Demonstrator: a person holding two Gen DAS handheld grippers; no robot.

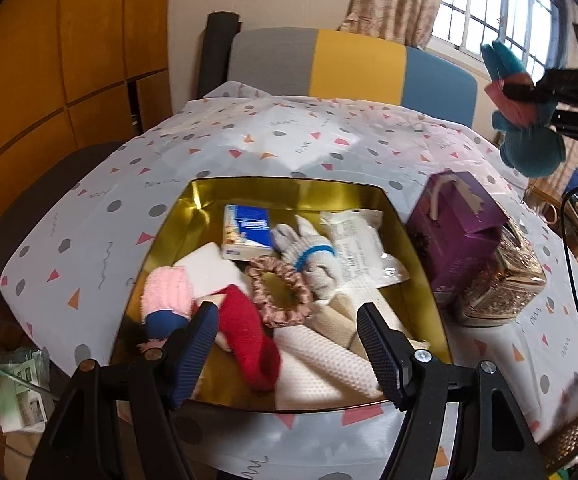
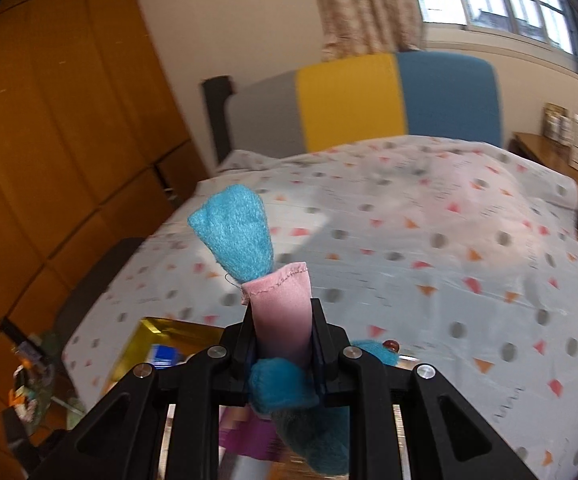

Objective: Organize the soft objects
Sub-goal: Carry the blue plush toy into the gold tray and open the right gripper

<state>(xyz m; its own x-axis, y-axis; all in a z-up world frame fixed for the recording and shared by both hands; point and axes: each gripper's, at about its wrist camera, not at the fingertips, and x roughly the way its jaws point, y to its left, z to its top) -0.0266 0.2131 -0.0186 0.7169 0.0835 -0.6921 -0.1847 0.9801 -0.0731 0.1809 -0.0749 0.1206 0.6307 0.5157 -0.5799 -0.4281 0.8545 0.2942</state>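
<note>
So your left gripper [image 1: 289,344] hangs wide open over the near half of the gold tin [image 1: 421,240], nothing between its fingers [image 1: 197,352]. Below it the tin's pretty packed: red sock [image 1: 249,340], pink sock [image 1: 169,292], scrunchie [image 1: 281,296], glove [image 1: 309,256], tissue pack [image 1: 247,232] and a white packet [image 1: 357,240] toward the far wall. Just right of the tin a purple box [image 1: 457,232] sits touching its rim, with a gold box [image 1: 505,280] right beside that, so the right edge is tight. Beyond the tin's far wall the bedsheet [image 1: 289,136] is open all the way to the headboard [image 1: 353,64]. Your right gripper [image 2: 283,340] is clamped on the plush toy [image 2: 281,308] by its pink part, held up in the air, above and right of the tin [image 2: 161,332].
</note>
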